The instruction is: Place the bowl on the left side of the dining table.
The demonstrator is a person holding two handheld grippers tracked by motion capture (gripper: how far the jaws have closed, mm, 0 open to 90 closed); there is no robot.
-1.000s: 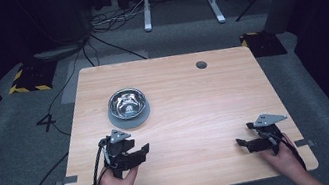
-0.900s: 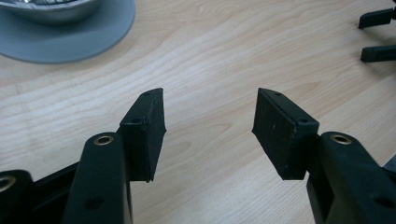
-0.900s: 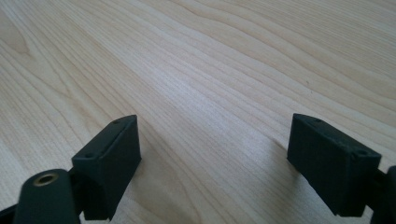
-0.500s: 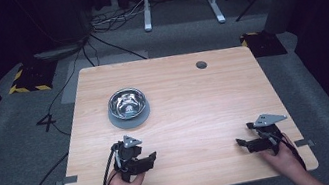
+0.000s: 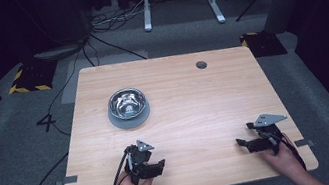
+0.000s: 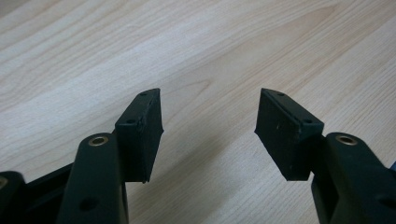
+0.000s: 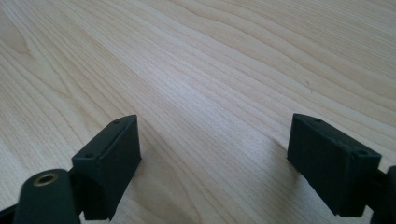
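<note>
While both grippers sit low near the front edge of the wooden table (image 5: 179,100), nothing lies between either pair of jaws, so any trouble from here would come from the reach that follows.

The table is bare apart from a steel bowl (image 5: 126,103) seated on a grey round base (image 5: 118,122), standing in the left half of the top and towards the far side. It is the nearest thing to the left gripper (image 5: 157,166), which lies well apart from it, closer to the person and slightly to the right. Its jaws stand released with plain wood grain between the pads, as the left gripper view shows (image 6: 208,114), and they have just been opening a little further with nothing in the gap. The right gripper (image 5: 240,143) rests near the front right corner, much farther from the bowl, jaws likewise spread wide over bare wood in the right gripper view (image 7: 215,158).

As I judge it, the bowl is the risk: polished metal with a rounded rim gives the pads little to bite on. A pinch on the rim could slip, or tip the bowl off its base. A careless approach could also shove bowl and base together across the smooth top.
</note>
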